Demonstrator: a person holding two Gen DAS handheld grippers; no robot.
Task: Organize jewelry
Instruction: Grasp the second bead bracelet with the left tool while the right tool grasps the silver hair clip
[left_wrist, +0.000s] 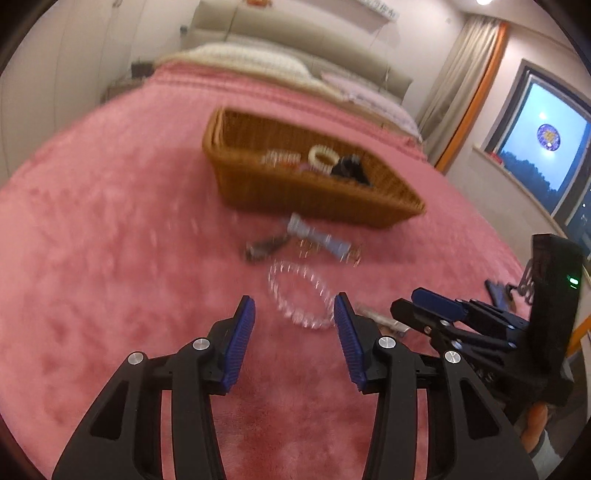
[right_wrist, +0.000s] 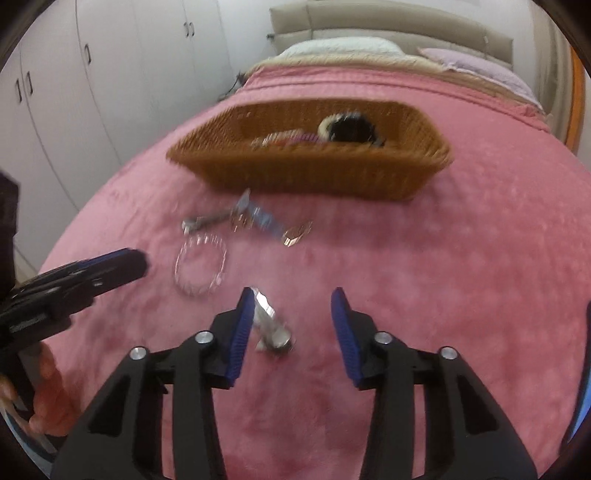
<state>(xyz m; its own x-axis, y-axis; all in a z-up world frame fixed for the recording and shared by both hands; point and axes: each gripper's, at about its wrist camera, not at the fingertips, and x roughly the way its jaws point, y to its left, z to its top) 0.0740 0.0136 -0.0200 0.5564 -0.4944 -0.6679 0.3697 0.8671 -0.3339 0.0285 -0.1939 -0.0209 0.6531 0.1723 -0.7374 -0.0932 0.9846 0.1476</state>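
A wicker basket (left_wrist: 255, 184) (right_wrist: 317, 173) sits on the pink bedspread and holds a pearl bracelet (left_wrist: 322, 157), a black piece and other jewelry. In front of it lie a clear bead bracelet (left_wrist: 301, 295) (right_wrist: 201, 267), a blue strip with gold earrings (left_wrist: 319, 242) (right_wrist: 271, 223), a grey clip (left_wrist: 264, 249) (right_wrist: 201, 222) and a silver piece (right_wrist: 271, 325). My left gripper (left_wrist: 295, 314) is open and empty just short of the clear bracelet. My right gripper (right_wrist: 291, 306) is open and empty, with the silver piece beside its left finger.
The pink bedspread (left_wrist: 110, 240) (right_wrist: 461, 277) stretches all around. Pillows and a headboard (left_wrist: 295, 40) are at the far end. White wardrobes (right_wrist: 92, 74) stand to the left, and a window (left_wrist: 546, 147) and curtain to the right.
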